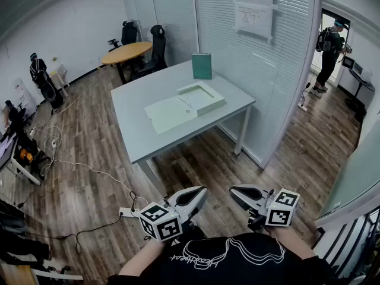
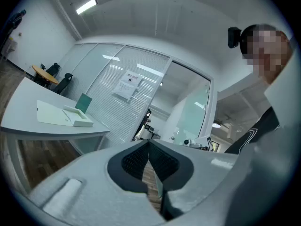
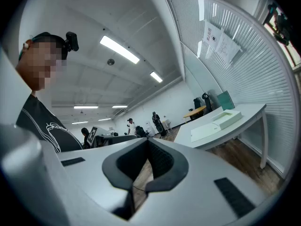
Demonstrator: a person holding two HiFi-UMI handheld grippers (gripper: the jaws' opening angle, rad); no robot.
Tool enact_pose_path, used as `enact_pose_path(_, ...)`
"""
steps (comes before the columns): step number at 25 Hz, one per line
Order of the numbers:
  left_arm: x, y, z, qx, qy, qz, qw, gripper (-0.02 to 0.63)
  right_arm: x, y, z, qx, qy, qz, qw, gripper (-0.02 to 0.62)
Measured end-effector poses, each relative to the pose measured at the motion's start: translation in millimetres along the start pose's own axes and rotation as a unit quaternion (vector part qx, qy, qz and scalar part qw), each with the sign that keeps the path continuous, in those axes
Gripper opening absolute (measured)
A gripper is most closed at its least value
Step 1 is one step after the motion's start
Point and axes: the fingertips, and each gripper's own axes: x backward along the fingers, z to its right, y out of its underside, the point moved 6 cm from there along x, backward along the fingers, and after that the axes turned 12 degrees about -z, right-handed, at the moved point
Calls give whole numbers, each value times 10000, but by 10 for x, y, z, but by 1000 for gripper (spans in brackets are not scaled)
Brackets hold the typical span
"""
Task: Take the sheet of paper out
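The wooden floor [image 1: 89,177] is filling most of the head view. A wide stretch of it is lying between the person and the grey counter [image 1: 142,129] in the upper middle of the frame, so the task looks not yet begun.

A pale green case [image 1: 202,97] is lying open on the counter. Its flat flap [image 1: 170,113] is spread out to the lower left of the shallow tray, probably so the contents can be reached from above. The sheet of paper is presumably sitting in that tray or on the flap, but from here no separate sheet is showing. A dark green board [image 1: 202,66] is standing upright just behind the case, against the slatted partition [image 1: 261,70].

At the bottom of the frame, the left gripper [image 1: 203,192] and the right gripper [image 1: 233,193] are being held level, close to the person's chest, tips angled toward each other. That looks like a carrying pose rather than a reach.

In each gripper view the dark fingers [image 2: 136,161] are pressing together, with nothing between them.
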Motion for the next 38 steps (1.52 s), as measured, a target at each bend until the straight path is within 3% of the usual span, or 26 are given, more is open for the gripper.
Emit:
enact_pose_path(21, -299, 34, 157, -53, 223, -274, 9994, 14, 256, 83, 109, -77, 187, 254, 9995, 9)
enact_pose_path(28, -459, -28, -39, -43, 271, -307, 9992, 14, 165, 11, 307, -63, 128, 361, 9992, 9)
enact_pose_path(38, -761, -312, -758, 148, 362, -327, 9987, 14, -266, -254, 976, -235, 115, 304, 9992, 9)
